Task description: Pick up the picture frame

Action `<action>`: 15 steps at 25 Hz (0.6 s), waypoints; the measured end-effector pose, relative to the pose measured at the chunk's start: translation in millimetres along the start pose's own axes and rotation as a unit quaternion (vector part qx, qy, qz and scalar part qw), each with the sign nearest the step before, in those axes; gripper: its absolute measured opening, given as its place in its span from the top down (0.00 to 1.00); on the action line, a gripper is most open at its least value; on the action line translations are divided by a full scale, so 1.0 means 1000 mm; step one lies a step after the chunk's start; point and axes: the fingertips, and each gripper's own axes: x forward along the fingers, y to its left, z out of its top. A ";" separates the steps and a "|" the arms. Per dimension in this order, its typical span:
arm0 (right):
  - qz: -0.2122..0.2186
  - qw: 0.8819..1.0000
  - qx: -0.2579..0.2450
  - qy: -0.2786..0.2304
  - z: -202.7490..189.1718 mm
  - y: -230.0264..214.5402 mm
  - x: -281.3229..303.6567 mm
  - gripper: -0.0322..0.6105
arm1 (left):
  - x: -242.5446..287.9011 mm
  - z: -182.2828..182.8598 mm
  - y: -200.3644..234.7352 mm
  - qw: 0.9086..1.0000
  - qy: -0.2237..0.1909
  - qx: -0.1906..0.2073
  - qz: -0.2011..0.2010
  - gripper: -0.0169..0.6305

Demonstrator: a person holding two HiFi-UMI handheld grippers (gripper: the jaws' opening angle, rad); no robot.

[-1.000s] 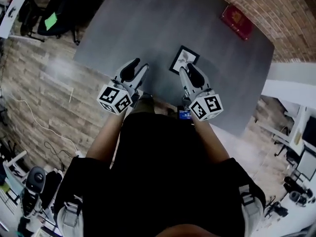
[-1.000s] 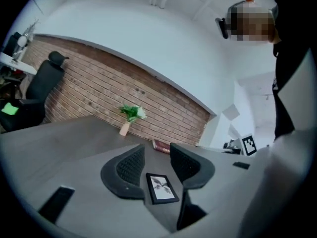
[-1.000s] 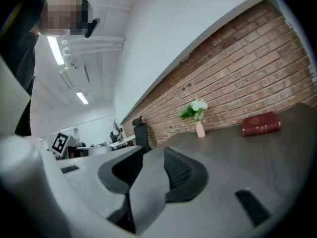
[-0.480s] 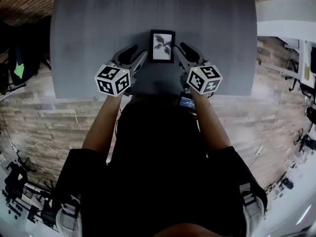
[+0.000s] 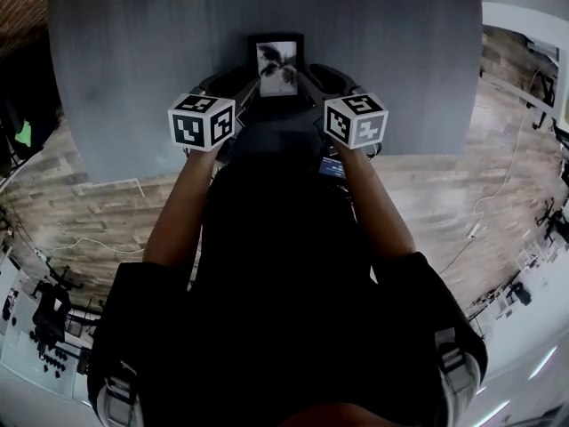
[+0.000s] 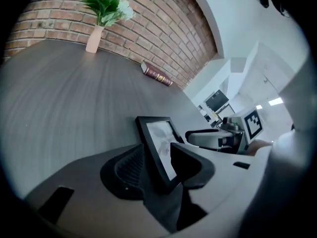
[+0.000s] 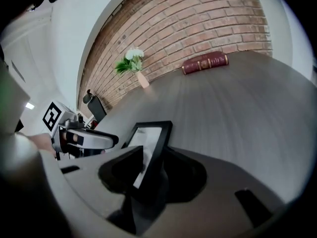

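Observation:
A small black picture frame [image 5: 276, 65] with a pale plant print lies on the grey table [image 5: 133, 60] near its front edge. My left gripper [image 5: 242, 84] sits at the frame's left side and my right gripper [image 5: 313, 80] at its right side. In the left gripper view the frame's [image 6: 157, 142] left edge runs between the jaws of the left gripper [image 6: 157, 166], which are opening slightly; the ribbed pad [image 6: 128, 168] shows bare beside it. In the right gripper view the frame's [image 7: 150, 142] right edge stands between the open jaws of the right gripper [image 7: 151, 171].
A dark red book [image 7: 205, 62] lies at the table's far side by the brick wall. A pink vase with green leaves and white flowers [image 6: 96, 31] stands further along that wall. The table's front edge [image 5: 267, 149] is just under my hands.
Both grippers have come down and forward from in front of the frame until its two side edges are between their jaws. The frame has stayed on the table.

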 end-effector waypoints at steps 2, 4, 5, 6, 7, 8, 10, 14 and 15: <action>-0.002 1.000 0.003 0.014 -0.004 -0.003 0.007 0.74 | 0.006 -0.001 0.005 1.000 0.012 -0.001 0.010 0.73; -0.001 1.000 0.007 0.023 -0.005 -0.003 0.013 0.74 | 0.012 -0.001 0.009 1.000 0.022 0.001 0.017 0.73; -0.003 1.000 0.005 0.027 -0.005 -0.003 0.015 0.74 | 0.015 -0.001 0.010 0.999 0.026 0.002 0.019 0.73; -0.007 0.999 -0.001 0.031 -0.004 -0.003 0.017 0.74 | 0.017 -0.002 0.010 0.999 0.032 0.004 0.020 0.73; -0.012 0.999 -0.007 0.036 -0.005 -0.003 0.018 0.74 | 0.018 -0.004 0.011 0.999 0.039 0.008 0.021 0.73; -0.017 0.999 -0.013 0.041 -0.006 -0.004 0.020 0.74 | 0.020 -0.006 0.011 0.999 0.045 0.011 0.022 0.73; -0.025 0.998 -0.024 0.049 -0.008 -0.003 0.023 0.74 | 0.020 -0.009 0.012 0.998 0.054 0.016 0.025 0.73; -0.037 0.996 -0.054 0.055 -0.011 -0.001 0.023 0.76 | 0.019 -0.011 0.010 0.997 0.064 0.028 0.028 0.75; -0.039 0.996 -0.063 0.057 -0.012 -0.001 0.023 0.76 | 0.020 -0.012 0.008 0.997 0.068 0.031 0.029 0.75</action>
